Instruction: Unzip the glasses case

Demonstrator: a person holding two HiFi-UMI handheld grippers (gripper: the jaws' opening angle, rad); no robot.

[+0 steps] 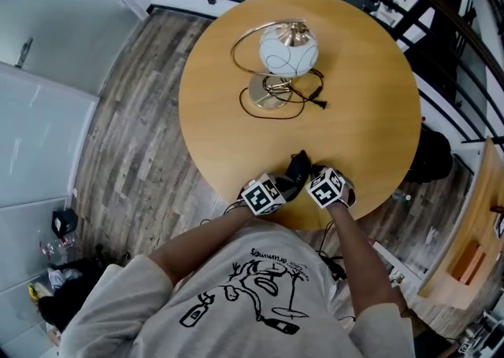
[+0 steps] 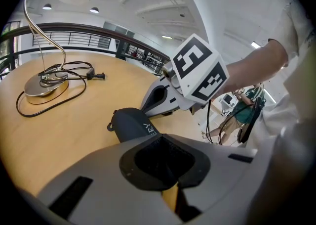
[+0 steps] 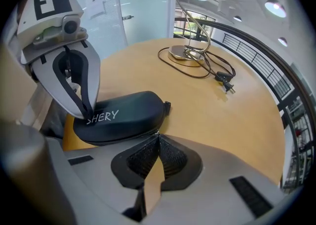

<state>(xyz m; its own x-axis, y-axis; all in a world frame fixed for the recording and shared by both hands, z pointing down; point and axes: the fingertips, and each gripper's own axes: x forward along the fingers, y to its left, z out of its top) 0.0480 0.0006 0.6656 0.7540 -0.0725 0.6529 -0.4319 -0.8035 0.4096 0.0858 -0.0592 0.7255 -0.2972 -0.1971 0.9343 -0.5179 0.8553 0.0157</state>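
A black zipped glasses case (image 1: 298,166) with white lettering lies flat near the front edge of the round wooden table (image 1: 370,89). My left gripper (image 1: 283,185) comes in from the left and is shut on the case's near end; in the left gripper view the case (image 2: 129,122) runs out from under its closed jaws (image 2: 161,139). My right gripper (image 1: 315,177) sits close on the right. In the right gripper view its jaws (image 3: 158,137) are shut at the zip seam of the case (image 3: 123,115), on a small metal pull that barely shows.
A table lamp (image 1: 287,49) with a white globe and brass base stands at the table's far side, its black cable and plug (image 1: 317,103) trailing toward the middle. Behind the table runs a black railing (image 1: 441,18). Wood flooring lies to the left.
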